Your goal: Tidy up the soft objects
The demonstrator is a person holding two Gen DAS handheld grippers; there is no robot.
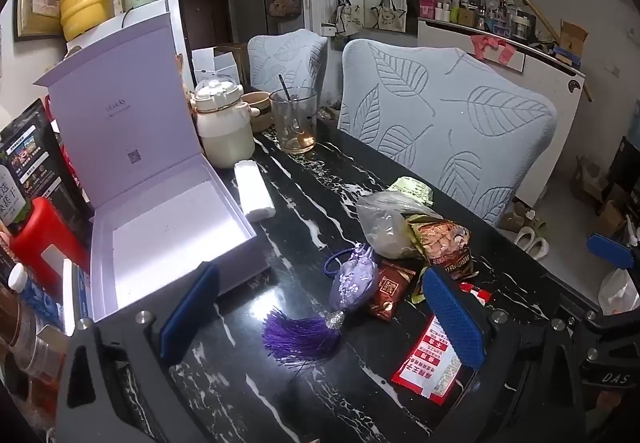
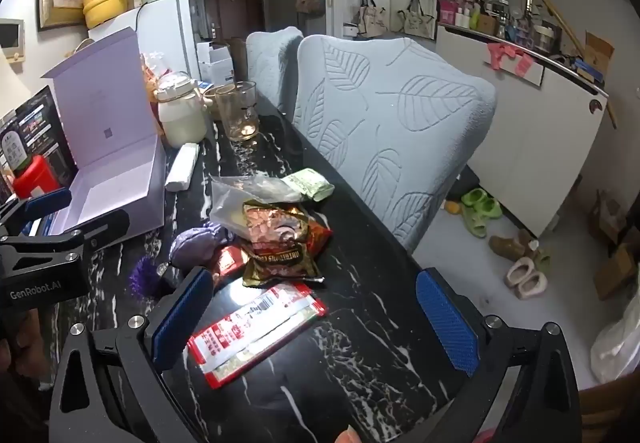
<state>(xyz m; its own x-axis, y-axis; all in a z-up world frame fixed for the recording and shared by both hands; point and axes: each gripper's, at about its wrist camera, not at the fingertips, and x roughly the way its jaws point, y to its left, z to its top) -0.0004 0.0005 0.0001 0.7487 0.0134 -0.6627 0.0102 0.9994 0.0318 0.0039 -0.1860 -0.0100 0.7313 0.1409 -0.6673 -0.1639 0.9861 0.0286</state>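
The left hand-held gripper [image 1: 320, 319] stands wide, its blue-padded fingers [image 1: 454, 317] apart over the black white-veined marble bench [image 1: 320, 195] with nothing pressed between them. Between the fingers, at lower centre of the left wrist view, lies a purple embroidered fabric sachet with a fringed tassel [image 1: 352, 279], flat on the bench and just beside a small dark red snack packet [image 1: 390, 293]. At left in that view sits an open lavender cardboard gift box [image 1: 168, 219] with its lid upright, its inside bare. The right hand-held gripper [image 2: 316, 319] is also spread wide and holds nothing; a flat red and white printed sachet [image 2: 256, 327] lies on the bench between its fingers. Above it in the right wrist view rest a crumpled gold and red foil snack bag [image 2: 280, 243] and a clear plastic bag [image 2: 248, 195].
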